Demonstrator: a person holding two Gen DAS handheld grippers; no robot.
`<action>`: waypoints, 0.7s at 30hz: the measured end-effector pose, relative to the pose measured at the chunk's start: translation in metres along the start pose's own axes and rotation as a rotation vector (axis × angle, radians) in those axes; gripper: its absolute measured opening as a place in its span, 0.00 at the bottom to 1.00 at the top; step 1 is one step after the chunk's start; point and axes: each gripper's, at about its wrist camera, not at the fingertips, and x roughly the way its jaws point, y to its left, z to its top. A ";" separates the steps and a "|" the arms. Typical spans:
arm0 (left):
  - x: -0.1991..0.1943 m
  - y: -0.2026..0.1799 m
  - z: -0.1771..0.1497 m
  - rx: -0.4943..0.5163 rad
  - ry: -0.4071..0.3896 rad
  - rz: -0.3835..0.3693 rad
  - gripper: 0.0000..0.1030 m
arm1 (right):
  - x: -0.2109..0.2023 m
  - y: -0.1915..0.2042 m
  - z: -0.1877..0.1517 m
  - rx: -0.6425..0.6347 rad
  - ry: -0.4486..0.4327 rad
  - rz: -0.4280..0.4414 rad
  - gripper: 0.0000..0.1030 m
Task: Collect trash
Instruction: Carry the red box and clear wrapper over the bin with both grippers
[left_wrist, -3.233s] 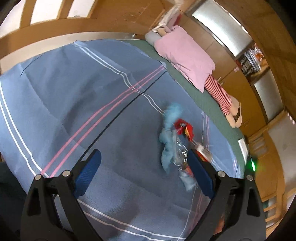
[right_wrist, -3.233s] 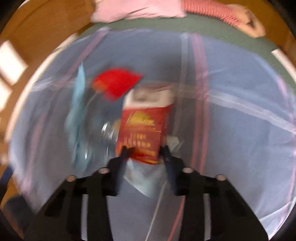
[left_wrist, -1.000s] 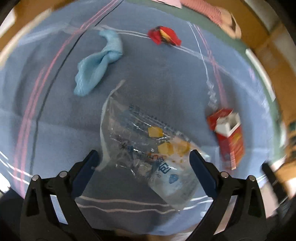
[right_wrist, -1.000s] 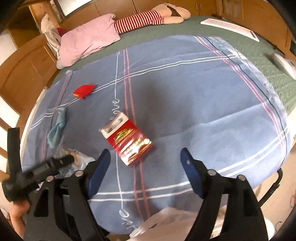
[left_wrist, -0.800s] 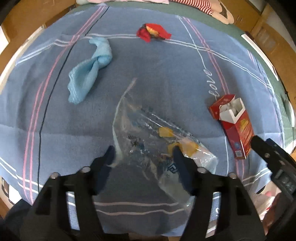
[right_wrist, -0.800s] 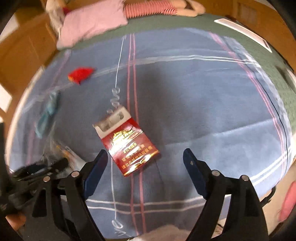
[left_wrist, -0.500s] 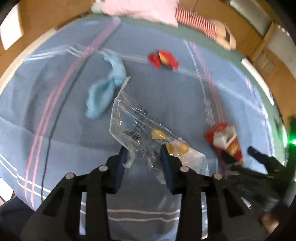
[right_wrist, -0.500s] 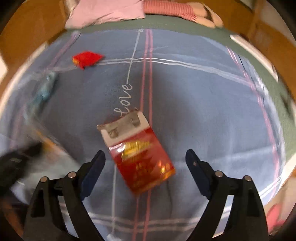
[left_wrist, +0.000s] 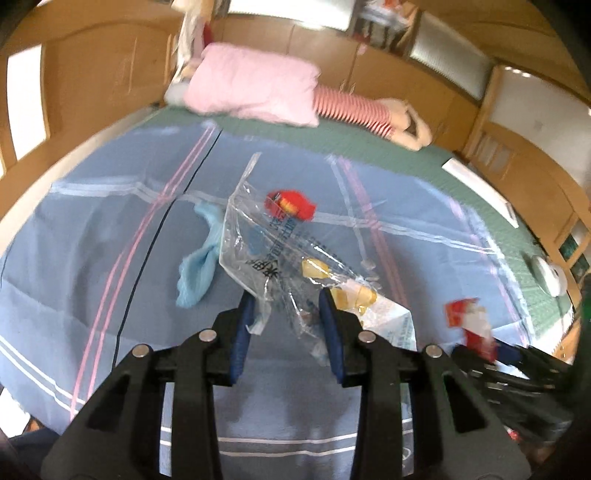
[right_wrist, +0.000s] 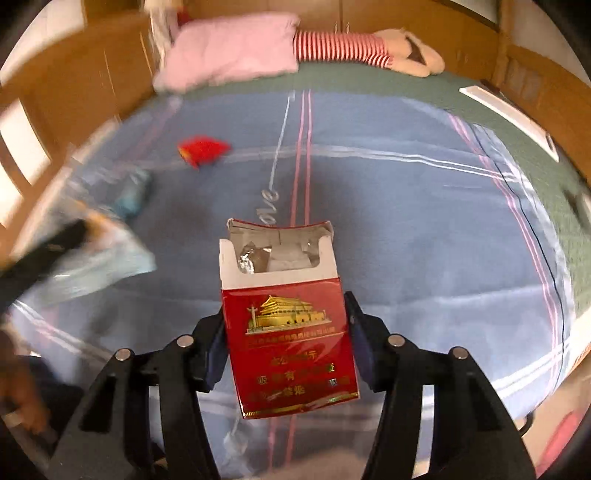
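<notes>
blanket mid/right clear, red wrapper & blue cloth left

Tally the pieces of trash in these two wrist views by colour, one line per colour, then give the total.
Red: 2 – cigarette pack between the right gripper closing jaws; crumpled red wrapper on the blue bedspread.
Clear: 1 – clear plastic bag pinched in the left gripper.
Light blue: 1 – crumpled light-blue cloth on the bedspread.
Total: 4

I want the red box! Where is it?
In the right wrist view, the red box sits between the right gripper, whose jaws are closing, above the blue blanket.
</notes>
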 end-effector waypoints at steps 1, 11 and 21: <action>-0.007 -0.002 0.000 0.009 -0.024 -0.010 0.35 | -0.017 -0.003 -0.004 0.004 -0.013 0.014 0.55; -0.128 -0.074 -0.030 0.193 -0.135 -0.029 0.35 | -0.152 -0.026 -0.049 -0.032 -0.133 -0.018 0.55; -0.215 -0.124 -0.051 0.294 -0.159 -0.117 0.35 | -0.216 -0.050 -0.077 0.043 -0.147 -0.019 0.55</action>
